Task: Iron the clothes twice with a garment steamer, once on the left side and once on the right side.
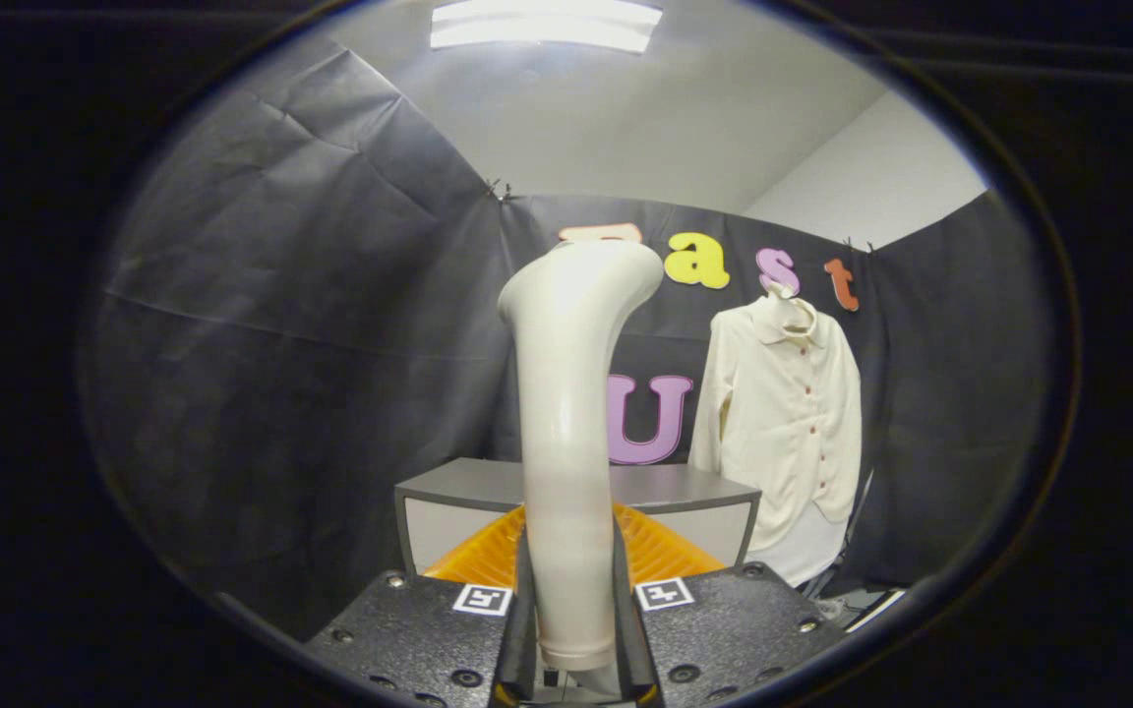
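Note:
The cream garment steamer (569, 423) stands upright between my fingers, its handle clamped low down and its head curving to the right at the top. My gripper (571, 600) is shut on the steamer's handle, both fingers pressing its sides. A cream long-sleeved shirt (785, 413) with a row of small buttons hangs on a stand beyond the fingers and to the right, against the black cloth wall. The steamer's head is well short of the shirt and to its left.
A grey table (488, 484) stands just ahead of the fingers, with an orange ribbed tray (660, 551) on its near side behind the steamer's handle. Black cloth walls close in on the left, back and right. The stand's legs (847, 551) show under the shirt.

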{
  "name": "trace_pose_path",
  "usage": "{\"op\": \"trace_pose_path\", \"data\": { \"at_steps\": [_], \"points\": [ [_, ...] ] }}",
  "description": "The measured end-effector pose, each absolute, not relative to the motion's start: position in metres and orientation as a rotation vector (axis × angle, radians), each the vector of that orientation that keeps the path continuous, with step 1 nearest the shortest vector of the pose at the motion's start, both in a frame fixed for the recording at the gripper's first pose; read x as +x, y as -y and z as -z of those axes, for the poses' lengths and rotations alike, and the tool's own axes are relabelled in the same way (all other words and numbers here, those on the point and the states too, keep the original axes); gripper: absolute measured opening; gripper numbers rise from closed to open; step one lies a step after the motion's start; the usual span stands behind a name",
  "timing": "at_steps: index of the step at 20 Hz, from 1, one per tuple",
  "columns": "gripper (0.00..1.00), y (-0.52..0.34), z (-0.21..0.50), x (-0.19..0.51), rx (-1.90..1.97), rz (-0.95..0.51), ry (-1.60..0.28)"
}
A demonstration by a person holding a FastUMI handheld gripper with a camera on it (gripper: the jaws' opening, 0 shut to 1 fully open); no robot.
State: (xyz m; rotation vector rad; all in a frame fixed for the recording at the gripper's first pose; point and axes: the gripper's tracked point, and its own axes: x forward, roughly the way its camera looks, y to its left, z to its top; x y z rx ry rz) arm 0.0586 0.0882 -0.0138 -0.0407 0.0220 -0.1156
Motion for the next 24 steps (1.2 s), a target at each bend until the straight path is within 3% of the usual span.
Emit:
{"op": "trace_pose_path", "data": {
  "at_steps": [24],
  "points": [
    [0.31, -0.0822, 0.0156, 0.0551, -0.037, 0.125, -0.02]
  ]
}}
